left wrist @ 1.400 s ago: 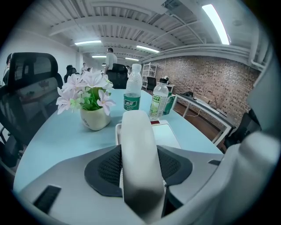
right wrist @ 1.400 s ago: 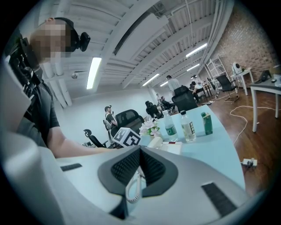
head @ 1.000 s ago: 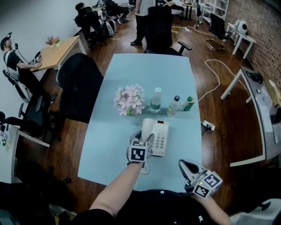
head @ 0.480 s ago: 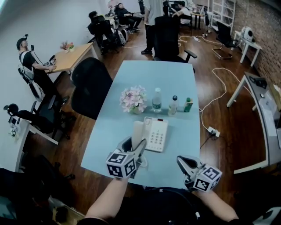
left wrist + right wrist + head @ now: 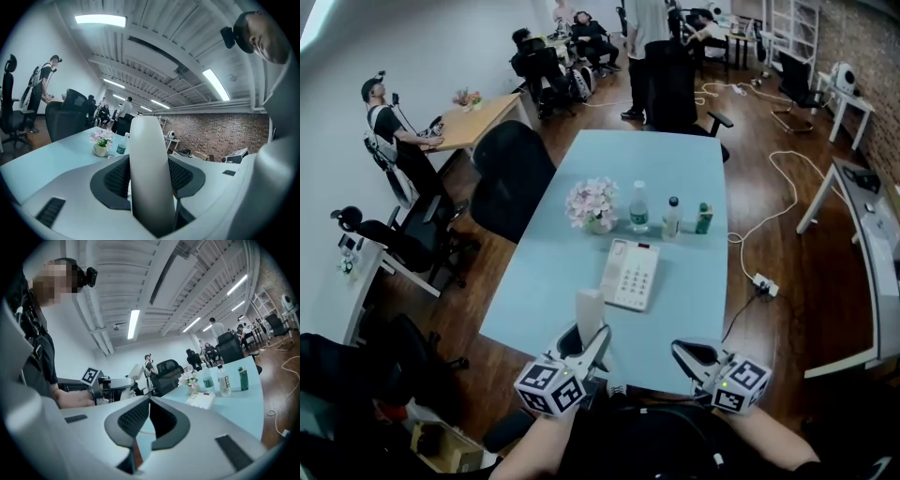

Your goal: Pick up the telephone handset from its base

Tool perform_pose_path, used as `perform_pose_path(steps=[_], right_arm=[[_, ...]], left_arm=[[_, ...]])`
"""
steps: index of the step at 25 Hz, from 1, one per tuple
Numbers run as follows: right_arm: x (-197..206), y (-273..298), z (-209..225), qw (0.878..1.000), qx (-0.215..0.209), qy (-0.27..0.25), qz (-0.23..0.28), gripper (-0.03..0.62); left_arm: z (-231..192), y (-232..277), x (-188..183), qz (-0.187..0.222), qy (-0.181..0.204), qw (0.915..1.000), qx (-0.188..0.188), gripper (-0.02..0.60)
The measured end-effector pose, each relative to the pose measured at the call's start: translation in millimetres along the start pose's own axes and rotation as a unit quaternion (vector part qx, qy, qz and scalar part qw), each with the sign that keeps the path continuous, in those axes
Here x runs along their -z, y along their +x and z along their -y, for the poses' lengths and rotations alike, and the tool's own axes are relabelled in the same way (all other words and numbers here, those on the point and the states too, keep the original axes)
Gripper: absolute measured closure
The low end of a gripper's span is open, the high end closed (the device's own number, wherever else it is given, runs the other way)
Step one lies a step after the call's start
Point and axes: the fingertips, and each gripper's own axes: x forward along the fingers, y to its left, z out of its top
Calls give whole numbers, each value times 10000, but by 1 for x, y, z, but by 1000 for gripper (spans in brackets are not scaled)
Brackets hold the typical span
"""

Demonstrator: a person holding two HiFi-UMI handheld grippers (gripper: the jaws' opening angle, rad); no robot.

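Note:
The white telephone handset (image 5: 589, 314) is off its base and stands upright in my left gripper (image 5: 586, 339), which is shut on it near the table's front edge. In the left gripper view the handset (image 5: 150, 173) fills the space between the dark pads. The white phone base (image 5: 630, 274), with its keypad, lies flat on the light blue table (image 5: 675, 169) beyond the handset. My right gripper (image 5: 680, 349) hovers at the front edge to the right with its jaws closed together and nothing between them. The right gripper view shows the base (image 5: 201, 400) ahead and the left gripper (image 5: 112, 383) off to the left.
Behind the base stand a pot of pink flowers (image 5: 592, 204), two clear bottles (image 5: 639, 208) and a small green bottle (image 5: 704, 218). Black office chairs (image 5: 514, 178) flank the table's left side and far end. People sit and stand farther back.
My left gripper has pulled the handset off the base, up and back toward the front edge. The right gripper has shifted only a little.

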Motion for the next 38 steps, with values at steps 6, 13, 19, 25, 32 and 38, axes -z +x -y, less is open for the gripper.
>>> perform_pose_path(steps=[6, 13, 19, 25, 32, 38], right_arm=[[9, -13, -11, 9999, -59, 83, 32, 574], [21, -24, -20, 9989, -165, 417, 138, 583], [38, -29, -34, 9992, -255, 320, -25, 583], [40, -33, -42, 9995, -277, 151, -64, 583], [37, -35, -49, 9995, -309, -26, -90, 585], [33, -38, -48, 9995, -314, -58, -64, 585]], left_arm=[[22, -34, -1, 239, 66, 9996, -159, 362], [44, -68, -6, 466, 115, 9985, -255, 362], [51, -88, 5, 490, 108, 9980, -372, 362], [55, -93, 13, 490, 152, 9980, -377, 362], [65, -92, 16, 454, 159, 9982, -348, 362], [68, -87, 21, 399, 187, 9985, -336, 362]])
